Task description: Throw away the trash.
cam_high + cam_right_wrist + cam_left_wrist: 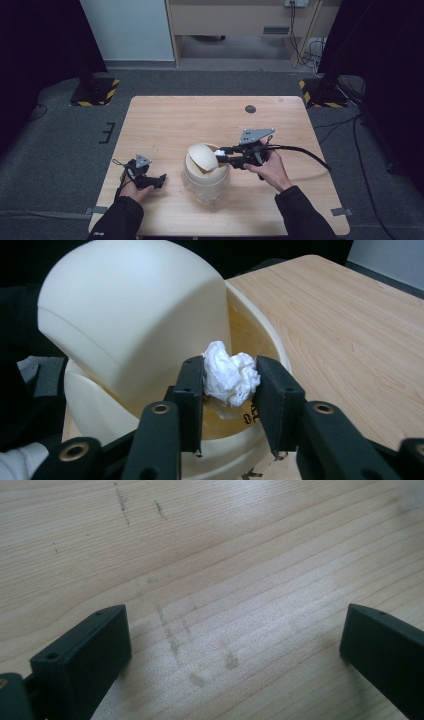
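White crumpled tissue (230, 372) between right gripper (229, 390) pads, seemingly touching, over bin (260, 347) opening; left gripper (235, 645) wide open, empty.

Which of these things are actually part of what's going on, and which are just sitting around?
In the job:
- crumpled white tissue, between the right gripper's jaws
- cream swing-lid bin, lid tipped open

Just there:
- left gripper, jaws wide, resting on the bare table
- black cables on the floor behind

A bare wooden table (165, 120) stands on grey carpet (55, 145).
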Tool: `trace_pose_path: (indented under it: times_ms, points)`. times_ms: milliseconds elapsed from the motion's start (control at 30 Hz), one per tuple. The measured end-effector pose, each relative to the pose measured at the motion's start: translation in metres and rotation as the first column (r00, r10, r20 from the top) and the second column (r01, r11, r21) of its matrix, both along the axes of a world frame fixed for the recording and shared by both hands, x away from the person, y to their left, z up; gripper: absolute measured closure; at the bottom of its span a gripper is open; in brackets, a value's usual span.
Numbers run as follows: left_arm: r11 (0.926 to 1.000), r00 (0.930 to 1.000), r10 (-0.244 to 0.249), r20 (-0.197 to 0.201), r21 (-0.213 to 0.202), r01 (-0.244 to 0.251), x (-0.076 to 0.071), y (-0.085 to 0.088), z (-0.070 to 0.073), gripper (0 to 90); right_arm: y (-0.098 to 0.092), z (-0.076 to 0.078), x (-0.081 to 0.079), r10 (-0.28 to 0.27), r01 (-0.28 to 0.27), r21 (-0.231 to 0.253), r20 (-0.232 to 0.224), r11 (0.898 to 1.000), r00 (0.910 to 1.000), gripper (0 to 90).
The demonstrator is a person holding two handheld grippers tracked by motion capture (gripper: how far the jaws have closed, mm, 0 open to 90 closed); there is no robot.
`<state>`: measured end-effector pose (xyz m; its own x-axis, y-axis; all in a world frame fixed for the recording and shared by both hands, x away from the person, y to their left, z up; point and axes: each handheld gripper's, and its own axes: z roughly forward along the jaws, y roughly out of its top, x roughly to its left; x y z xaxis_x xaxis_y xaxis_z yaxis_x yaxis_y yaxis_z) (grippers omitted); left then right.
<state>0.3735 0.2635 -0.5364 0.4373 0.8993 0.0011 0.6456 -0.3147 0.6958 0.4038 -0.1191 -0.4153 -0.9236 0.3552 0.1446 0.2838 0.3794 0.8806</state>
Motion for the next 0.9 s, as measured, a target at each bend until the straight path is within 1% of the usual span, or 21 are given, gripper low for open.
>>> trace_pose_path:
  times_ms: [67, 133, 200, 267, 333, 500, 567, 633, 700, 833, 900]
  points:
    - [1.0000, 1.0000, 0.000, 0.000, 0.000, 0.000, 0.000, 0.000, 0.000, 0.0, 0.000, 0.000, 0.000, 0.001, -0.001, 0.001, 0.002, 1.000, 1.0000, 61.2]
    - [1.0000, 1.0000, 0.000, 0.000, 0.000, 0.000, 0.000, 0.000, 0.000, 0.0, 0.000, 0.001, 0.000, -0.003, 0.003, 0.003, 0.003, 1.000, 1.0000, 57.1]
    - [1.0000, 1.0000, 0.000, 0.000, 0.000, 0.000, 0.000, 0.000, 0.000, 0.0, -0.001, 0.001, 0.001, -0.007, 0.007, -0.001, 0.012, 1.000, 0.9999, 54.6]
    - [1.0000, 1.0000, 0.000, 0.000, 0.000, 0.000, 0.000, 0.000, 0.000, 0.0, -0.003, 0.003, 0.001, -0.012, 0.012, -0.002, 0.022, 1.000, 0.9997, 54.0]
    - [1.0000, 1.0000, 0.000, 0.000, 0.000, 0.000, 0.000, 0.000, 0.000, 0.0, -0.005, 0.006, 0.001, -0.019, 0.019, 0.010, 0.030, 1.000, 0.9994, 52.9]
    - [1.0000, 1.0000, 0.000, 0.000, 0.000, 0.000, 0.000, 0.000, 0.000, 0.0, -0.012, 0.014, 0.002, -0.058, 0.056, 0.030, 0.062, 0.998, 0.9964, 47.1]
    - [1.0000, 1.0000, 0.000, 0.000, 0.000, 0.000, 0.000, 0.000, 0.000, 0.0, -0.017, 0.017, 0.003, -0.081, 0.078, 0.040, 0.075, 0.996, 0.9939, 44.3]
    - [1.0000, 1.0000, 0.000, 0.000, 0.000, 0.000, 0.000, 0.000, 0.000, 0.0, -0.022, 0.020, 0.004, -0.102, 0.098, 0.052, 0.081, 0.994, 0.9914, 43.2]
    - [1.0000, 1.0000, 0.000, 0.000, 0.000, 0.000, 0.000, 0.000, 0.000, 0.0, -0.030, 0.020, 0.006, -0.137, 0.131, 0.076, 0.082, 0.988, 0.9871, 41.0]
    - [1.0000, 1.0000, 0.000, 0.000, 0.000, 0.000, 0.000, 0.000, 0.000, 0.0, -0.045, 0.016, 0.009, -0.204, 0.198, 0.079, 0.075, 0.977, 0.9761, 37.9]
    - [1.0000, 1.0000, 0.000, 0.000, 0.000, 0.000, 0.000, 0.000, 0.000, 0.0, -0.051, 0.012, 0.010, -0.221, 0.217, 0.068, 0.067, 0.974, 0.9729, 36.9]
